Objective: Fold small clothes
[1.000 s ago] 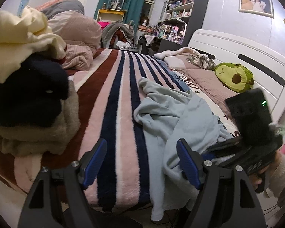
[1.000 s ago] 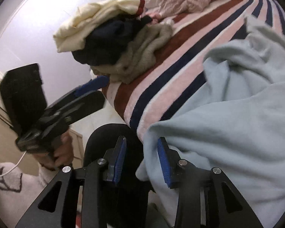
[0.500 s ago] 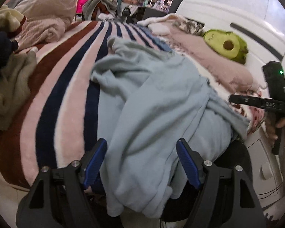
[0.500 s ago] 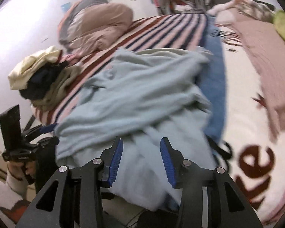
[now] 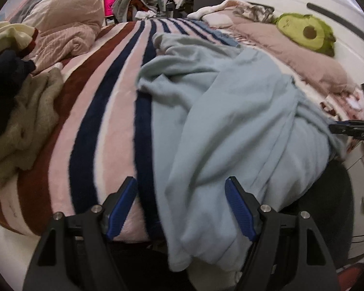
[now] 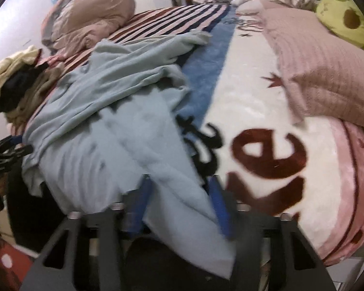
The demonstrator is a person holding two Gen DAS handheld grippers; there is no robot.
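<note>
- The light blue garment (image 5: 230,111) lies crumpled across the striped blanket (image 5: 102,111), its near hem spilling over the edge of the bed toward both grippers. It is bunched, not flat, so I judge this is the start: catching two hem corners to spread it out before any fold.
- The left gripper (image 5: 182,206) hovers at the bed's edge with its blue pads spread wide. The hanging hem sits between them, but neither pad presses on it, so this hand is released, probably lined up for a grab.
- The right gripper (image 6: 179,201) is at the garment's other near corner, where a flap of blue cloth hangs between its fingers. Its jaws have just been closing on that flap. The picture is smeared there, so I cannot tell whether the pads already pinch the cloth.
- A heap of other clothes (image 5: 14,92) waits at the left of the bed, well apart from the garment, likely the pile yet to be done.
- The avocado cushion (image 5: 308,34) and pink pillow (image 6: 327,72) sit by the headboard, out of the way.
- Against a second ago: the left view then looked further up the room with the heap close by; now it tilts down onto the hem. The right gripper was then at the garment's left edge, and is now at its right corner.
</note>
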